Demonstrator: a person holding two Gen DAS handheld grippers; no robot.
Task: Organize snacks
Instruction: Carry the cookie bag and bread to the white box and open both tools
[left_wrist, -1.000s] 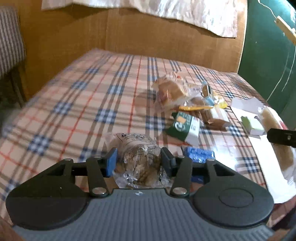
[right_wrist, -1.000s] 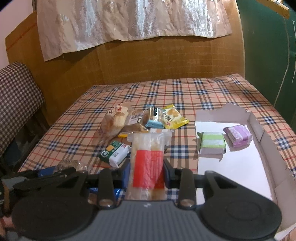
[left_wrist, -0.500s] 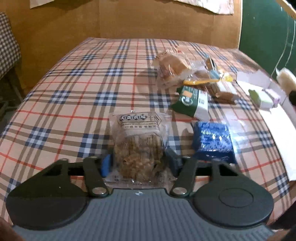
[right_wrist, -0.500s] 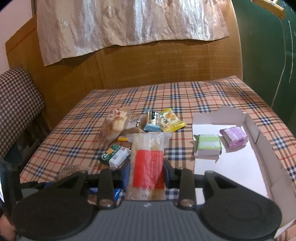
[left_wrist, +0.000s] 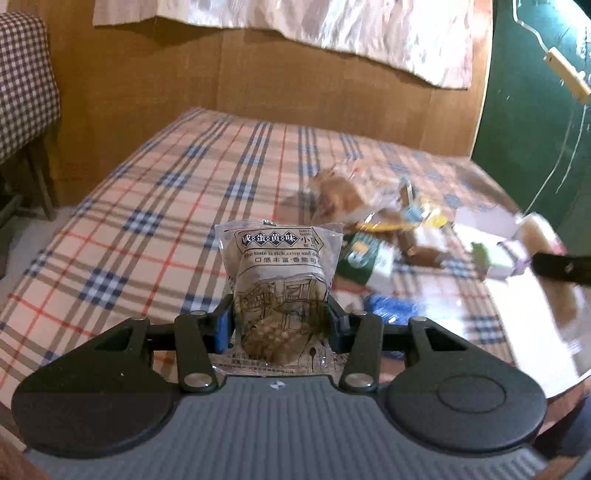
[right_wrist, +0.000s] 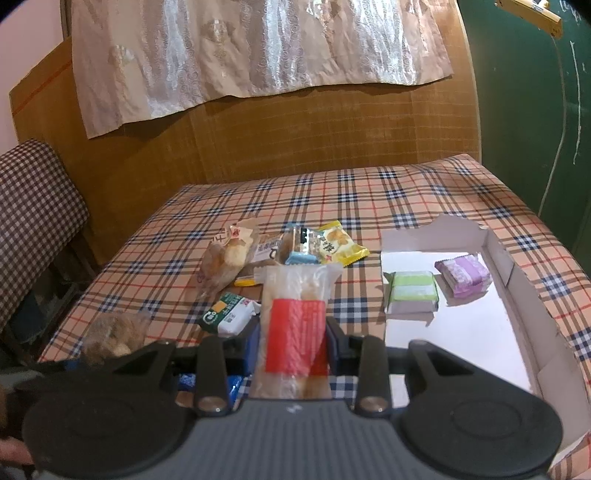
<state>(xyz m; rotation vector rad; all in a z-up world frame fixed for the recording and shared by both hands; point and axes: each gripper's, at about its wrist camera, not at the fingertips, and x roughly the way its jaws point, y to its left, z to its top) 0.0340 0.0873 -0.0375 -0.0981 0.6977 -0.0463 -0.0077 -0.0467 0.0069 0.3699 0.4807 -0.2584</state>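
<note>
The left gripper (left_wrist: 279, 325) has lifted the clear biscuit packet (left_wrist: 280, 284) off the plaid surface (left_wrist: 147, 221), fingers closing on its sides. Only the right view shows the white box (right_wrist: 498, 266); the right gripper (right_wrist: 291, 339) pinches a red-labelled snack (right_wrist: 295, 332).

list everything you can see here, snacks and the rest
clear snack pack: 1, brown printed, between left gripper fingers
red-label pack: 1, clear, in right gripper
loose snacks: several, mixed colours, mid-table pile
green-white carton: 1, near the pile
blue pack: 1, table near edge
white box: 1, right side
green pack: 1, in box
purple pack: 1, in box
plaid tablecloth: 1, beige
left gripper: black, closing on its pack
right gripper: black, shut
</note>
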